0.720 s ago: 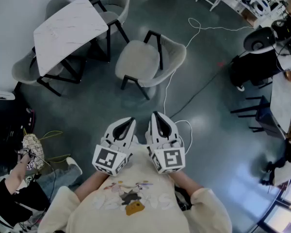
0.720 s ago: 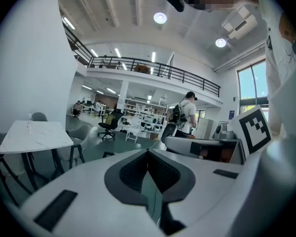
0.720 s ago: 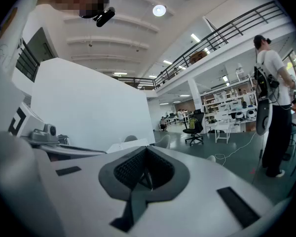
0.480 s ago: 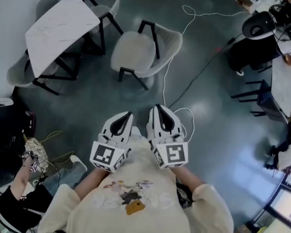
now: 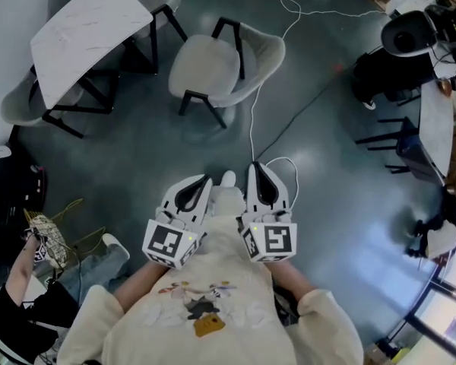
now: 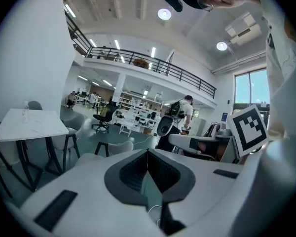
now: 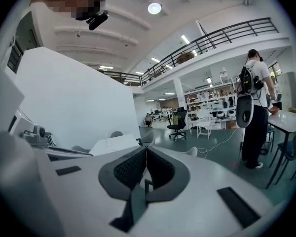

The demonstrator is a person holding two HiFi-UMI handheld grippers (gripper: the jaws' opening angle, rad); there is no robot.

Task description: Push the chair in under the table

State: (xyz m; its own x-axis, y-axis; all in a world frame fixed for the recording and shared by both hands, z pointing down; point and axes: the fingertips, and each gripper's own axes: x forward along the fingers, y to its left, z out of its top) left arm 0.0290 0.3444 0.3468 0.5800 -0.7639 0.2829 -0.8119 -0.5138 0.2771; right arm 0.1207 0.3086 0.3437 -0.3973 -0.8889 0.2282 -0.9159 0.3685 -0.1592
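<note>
Chair [image 5: 213, 65] is standing in the upper middle of the head view, pulled out from the bench [image 5: 83, 33] and well apart from both hand-held grippers. Nearest, at the lower middle against the person's chest, the left hand-held gripper [image 5: 204, 181] and the right hand-held gripper [image 5: 255, 172] are riding side by side. Each is keeping its jaws pressed fully together and gripping nothing. Between them the toe of a shoe [image 5: 228, 179] is now showing, which was not showing a moment ago. The chair and bench are also sitting higher and further left in the frame than before. I am reading that as the person shifting stance and lining up, with the push not yet begun. Just beyond the right hand-held gripper, one white cable [image 5: 252, 120] is trailing up the floor [image 5: 137, 158] past the chair's right side. At the upper left the white-topped bench is standing with other seats drawn in around it. Counting: two hand-held grippers, one cable, one white-topped bench, and four grey chairs, three sitting tucked at the bench and this one waiting outside it.
</note>
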